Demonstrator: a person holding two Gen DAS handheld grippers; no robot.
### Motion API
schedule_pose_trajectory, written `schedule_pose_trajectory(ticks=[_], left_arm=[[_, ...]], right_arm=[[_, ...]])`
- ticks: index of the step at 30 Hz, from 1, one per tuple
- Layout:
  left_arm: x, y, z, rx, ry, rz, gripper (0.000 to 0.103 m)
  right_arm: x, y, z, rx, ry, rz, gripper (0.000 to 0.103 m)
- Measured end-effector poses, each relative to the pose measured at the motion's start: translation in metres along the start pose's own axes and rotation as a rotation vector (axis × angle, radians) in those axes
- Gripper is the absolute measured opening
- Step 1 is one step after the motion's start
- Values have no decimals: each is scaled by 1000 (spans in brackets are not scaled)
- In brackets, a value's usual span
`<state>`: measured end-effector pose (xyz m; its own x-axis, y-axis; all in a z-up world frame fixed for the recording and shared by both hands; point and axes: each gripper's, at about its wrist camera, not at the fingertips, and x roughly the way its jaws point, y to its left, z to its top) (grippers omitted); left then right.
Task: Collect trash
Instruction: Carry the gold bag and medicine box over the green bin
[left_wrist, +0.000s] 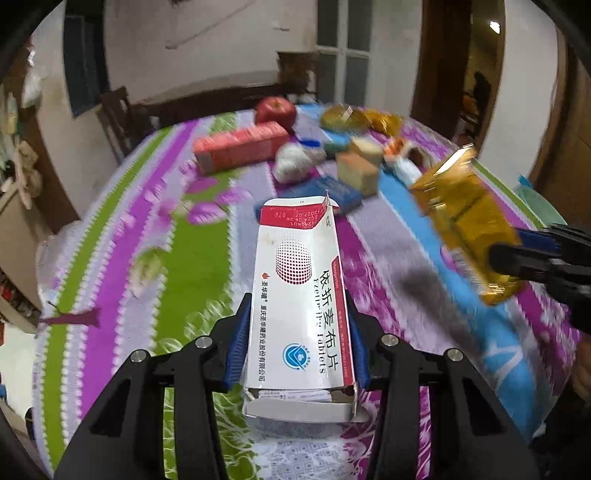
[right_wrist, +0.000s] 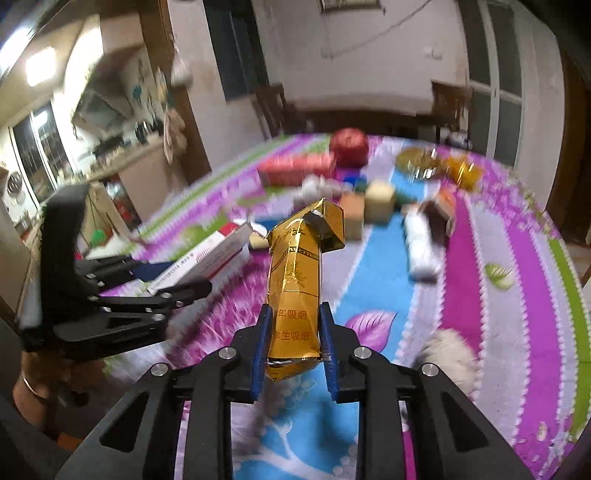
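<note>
My left gripper (left_wrist: 297, 310) is shut on an opened white and red medicine box (left_wrist: 299, 295), held above the table. It also shows at the left of the right wrist view (right_wrist: 207, 258). My right gripper (right_wrist: 293, 314) is shut on a crumpled gold cigarette pack (right_wrist: 295, 273), also held in the air. In the left wrist view the gold pack (left_wrist: 461, 221) hangs at the right, with the right gripper (left_wrist: 517, 254) behind it. A crumpled white paper ball (right_wrist: 448, 354) lies on the cloth at the right.
A floral cloth (left_wrist: 177, 258) covers the table. Toward the far end lie a red carton (left_wrist: 240, 146), a red apple (left_wrist: 275, 110), a white wad (left_wrist: 295, 162), tan blocks (left_wrist: 360, 166), a blue box (left_wrist: 340, 190) and gold wrappers (left_wrist: 358, 118). Chairs (left_wrist: 118, 114) stand beyond.
</note>
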<state>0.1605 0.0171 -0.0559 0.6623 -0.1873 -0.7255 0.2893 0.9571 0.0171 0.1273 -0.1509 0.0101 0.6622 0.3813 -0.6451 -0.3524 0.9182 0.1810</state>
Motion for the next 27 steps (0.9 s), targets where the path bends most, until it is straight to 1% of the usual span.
schedule_pose_trajectory(ticks=[3,4,9,14,18,27], left_arm=[[-9,-11,17,24,-36,43,44],[-10,-14,22,29,-40,46,44],[-12,-47,46,86,-66,40,44],[-9,-90,69,165,-82,1,44],[-6,-130,85,226,-93,-30,44],[-5,-211,101,355,-109,-89,44]], right_arm=[[-29,-4,8,11,-67,-6,27],[-37,-7,10,12,-84,-12,27],[-71,-30,9,21,-108,-85,27],[-106,-57,4,50,-126,-170,27],[-138,-85,-2,79,-142,-257,28],[-197,-158,-31,163,-153,-421,28]])
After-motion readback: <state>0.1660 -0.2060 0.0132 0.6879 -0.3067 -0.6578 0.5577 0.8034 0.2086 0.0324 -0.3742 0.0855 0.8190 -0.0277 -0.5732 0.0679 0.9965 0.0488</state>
